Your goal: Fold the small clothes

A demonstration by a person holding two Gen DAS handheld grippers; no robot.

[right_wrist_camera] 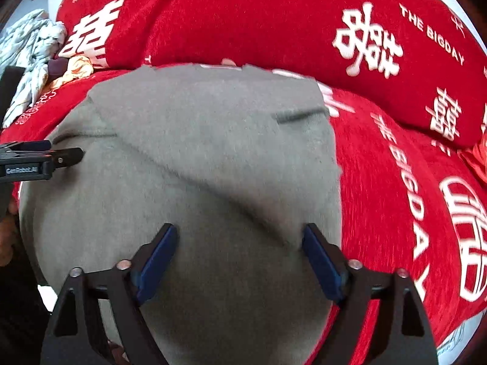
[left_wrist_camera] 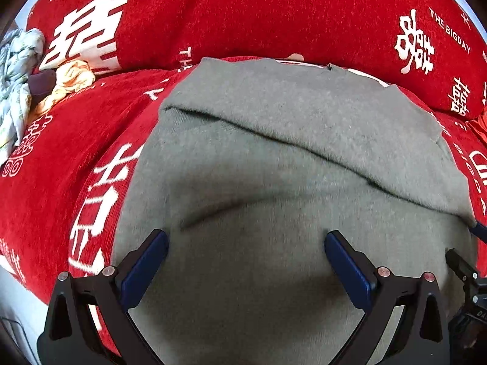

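Note:
A grey-green fleecy garment (left_wrist_camera: 274, 158) lies spread on a red sofa cover, with one flap folded diagonally over its far part. It also fills the right wrist view (right_wrist_camera: 197, 167). My left gripper (left_wrist_camera: 246, 243) is open just above the garment's near part and holds nothing. My right gripper (right_wrist_camera: 239, 237) is open over the garment's near right part, close to the folded flap's edge, and holds nothing. The left gripper shows at the left edge of the right wrist view (right_wrist_camera: 54, 155). The right gripper's tip shows at the right edge of the left wrist view (left_wrist_camera: 468, 267).
The red sofa cover (left_wrist_camera: 61, 164) with white characters lies under the garment. A red back cushion (left_wrist_camera: 274, 15) rises behind. A heap of other clothes (left_wrist_camera: 21, 70), pale blue, orange and dark, lies at the far left, also in the right wrist view (right_wrist_camera: 36, 51).

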